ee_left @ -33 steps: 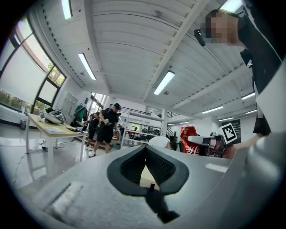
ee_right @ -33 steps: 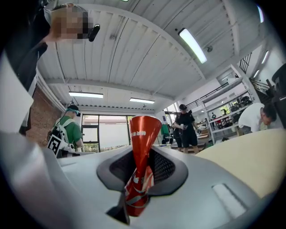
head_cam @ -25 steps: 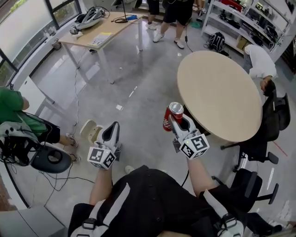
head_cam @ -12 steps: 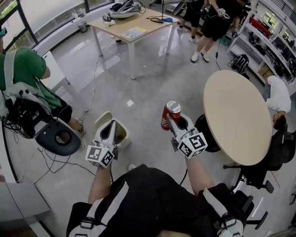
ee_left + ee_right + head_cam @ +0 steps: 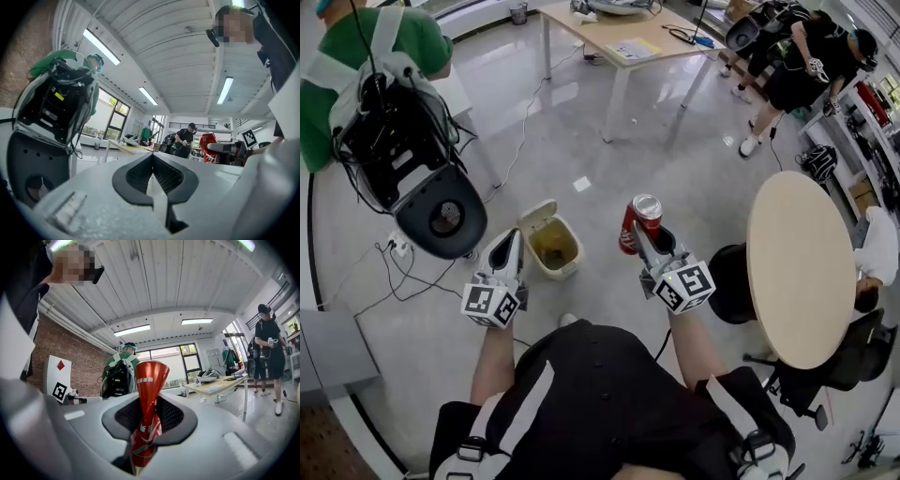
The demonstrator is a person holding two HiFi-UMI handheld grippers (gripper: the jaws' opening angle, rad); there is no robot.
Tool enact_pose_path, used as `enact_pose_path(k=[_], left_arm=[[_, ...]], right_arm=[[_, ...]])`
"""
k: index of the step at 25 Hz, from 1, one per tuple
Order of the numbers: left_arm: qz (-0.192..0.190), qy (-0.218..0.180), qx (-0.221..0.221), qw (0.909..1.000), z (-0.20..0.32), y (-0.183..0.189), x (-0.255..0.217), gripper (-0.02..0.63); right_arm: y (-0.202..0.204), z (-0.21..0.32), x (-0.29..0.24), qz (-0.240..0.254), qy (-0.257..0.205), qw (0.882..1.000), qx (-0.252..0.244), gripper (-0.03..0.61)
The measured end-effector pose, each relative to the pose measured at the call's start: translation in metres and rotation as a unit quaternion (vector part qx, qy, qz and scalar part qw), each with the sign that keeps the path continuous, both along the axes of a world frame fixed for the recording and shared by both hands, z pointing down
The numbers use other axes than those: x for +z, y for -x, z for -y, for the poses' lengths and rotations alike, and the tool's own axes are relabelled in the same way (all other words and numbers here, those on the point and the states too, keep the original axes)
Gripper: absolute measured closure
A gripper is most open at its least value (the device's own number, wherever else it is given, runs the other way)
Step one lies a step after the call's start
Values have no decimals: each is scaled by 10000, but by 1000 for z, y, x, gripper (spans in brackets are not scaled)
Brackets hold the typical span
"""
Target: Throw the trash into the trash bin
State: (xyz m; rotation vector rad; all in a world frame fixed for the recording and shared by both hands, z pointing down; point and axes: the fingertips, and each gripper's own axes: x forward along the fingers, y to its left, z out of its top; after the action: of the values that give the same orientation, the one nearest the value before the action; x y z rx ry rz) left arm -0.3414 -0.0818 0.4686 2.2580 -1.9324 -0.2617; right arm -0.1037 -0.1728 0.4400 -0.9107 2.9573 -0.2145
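Red metal can (image 5: 640, 217) pinched, dented, between right gripper (image 5: 647, 242) fingers.

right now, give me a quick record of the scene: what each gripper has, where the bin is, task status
right gripper: fingers shut on dented red metal drink can, top end up
left gripper: fingers shut, empty
bin: small cream plastic trash bin, lid open, on grey floor, between the two grippers in the head view
can vs bin: can is right of the bin, not over it
task status: can not yet dropped
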Motion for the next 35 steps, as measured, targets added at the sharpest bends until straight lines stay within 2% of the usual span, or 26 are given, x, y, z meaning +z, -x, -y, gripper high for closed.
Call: enact_pose_path(k=[7,12,14,18,20,26,30,35], left_arm=[[-306,598,-707,9952,-52,36,49,612],[-591,1089,-1045,9868,-109,33,73,612],[-625,1192,-1031,9855,-99,30,81,611],[-522,1348,-1113,9832,-39,22,113,612],[-458,1475,-1171,9810,-24,20,134,612],[-746,1958,-1353,9684,-42,30,176,611],[-895,2083,-1437,9633,-31,31,192,611],[-955,2126,-1486,9610,-23,37,197,611]], right_arm=[[59,-11,46,-305,476,9964,-631,499],[77,-56,82,-596,1052,9869,-1067,499],[81,-47,99,-697,1173,9842,-1131,499],[82,12,147,-1056,1383,9770,-1232,499],[88,26,170,-1232,1495,9717,-1354,499],[129,4,226,-1713,1842,9509,-1804,499],[147,6,261,-1987,1994,9377,-2038,499],[174,3,297,-2261,2249,9213,-2225,499]])
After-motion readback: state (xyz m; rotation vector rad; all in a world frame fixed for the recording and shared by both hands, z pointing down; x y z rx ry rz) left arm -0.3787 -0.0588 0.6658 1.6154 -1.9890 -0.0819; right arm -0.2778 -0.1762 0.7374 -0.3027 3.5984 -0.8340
